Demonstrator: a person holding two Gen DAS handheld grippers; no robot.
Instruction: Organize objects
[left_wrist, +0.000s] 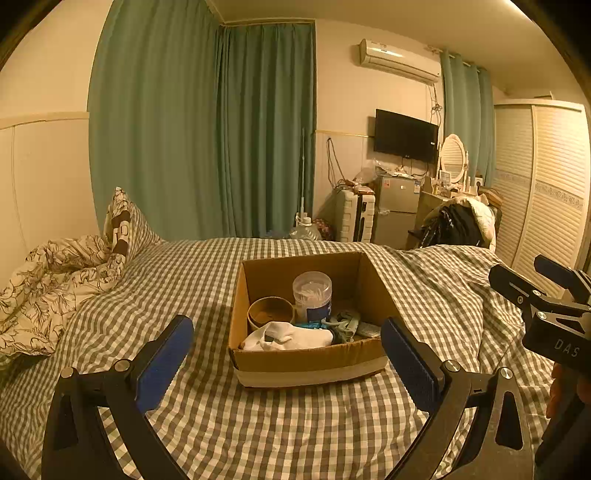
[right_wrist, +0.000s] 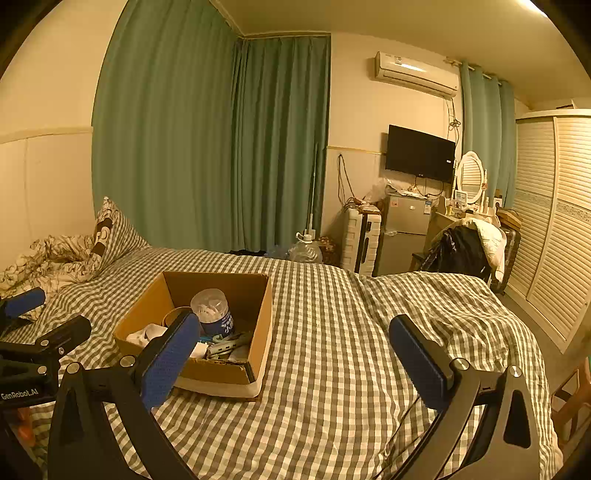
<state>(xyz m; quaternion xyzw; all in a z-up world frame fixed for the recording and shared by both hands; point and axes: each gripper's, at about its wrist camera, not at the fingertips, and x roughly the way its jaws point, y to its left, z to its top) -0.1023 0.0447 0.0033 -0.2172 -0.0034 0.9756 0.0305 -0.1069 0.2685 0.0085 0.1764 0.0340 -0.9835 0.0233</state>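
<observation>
Both hand-held grippers, left & right, jaws apart w/ nothing held; "GenRobot.AI" on left; cardboard box on bed.

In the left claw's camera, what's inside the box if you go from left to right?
Brown paper bowl → clear tub of cotton swabs → greenish clips, all in the cardboard box. The white sock lies across the front, so it has no clear place in line.

Right tongs spread wide over checked bed, cardboard box at ten o'clock, cotton-swab jar inside
</observation>
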